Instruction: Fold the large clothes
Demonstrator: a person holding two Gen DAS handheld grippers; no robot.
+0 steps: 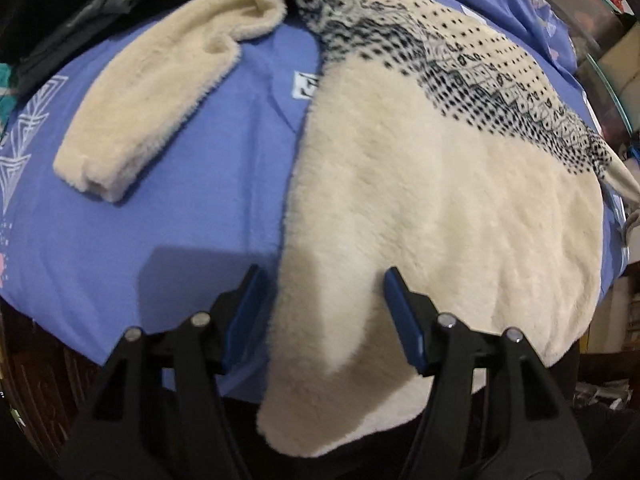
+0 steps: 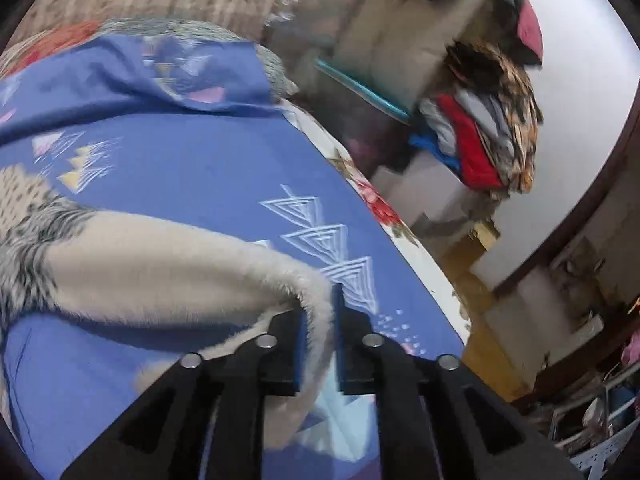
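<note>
A cream fluffy sweater (image 1: 432, 200) with a black-dotted yoke lies spread on a blue bedsheet (image 1: 168, 208). One sleeve (image 1: 152, 104) stretches out flat to the left. My left gripper (image 1: 324, 280) is open, its jaws standing either side of the sweater's lower left hem, which hangs over the bed edge. In the right wrist view my right gripper (image 2: 320, 300) is shut on the end of the other sleeve (image 2: 160, 276) and holds it lifted off the sheet (image 2: 200, 168).
Dark clothing (image 1: 104, 4) is piled at the far left of the bed. A stack of colourful folded clothes (image 2: 484, 128) sits on boxes beyond the bed's right edge. Cluttered floor and shelves (image 2: 560, 320) lie to the right.
</note>
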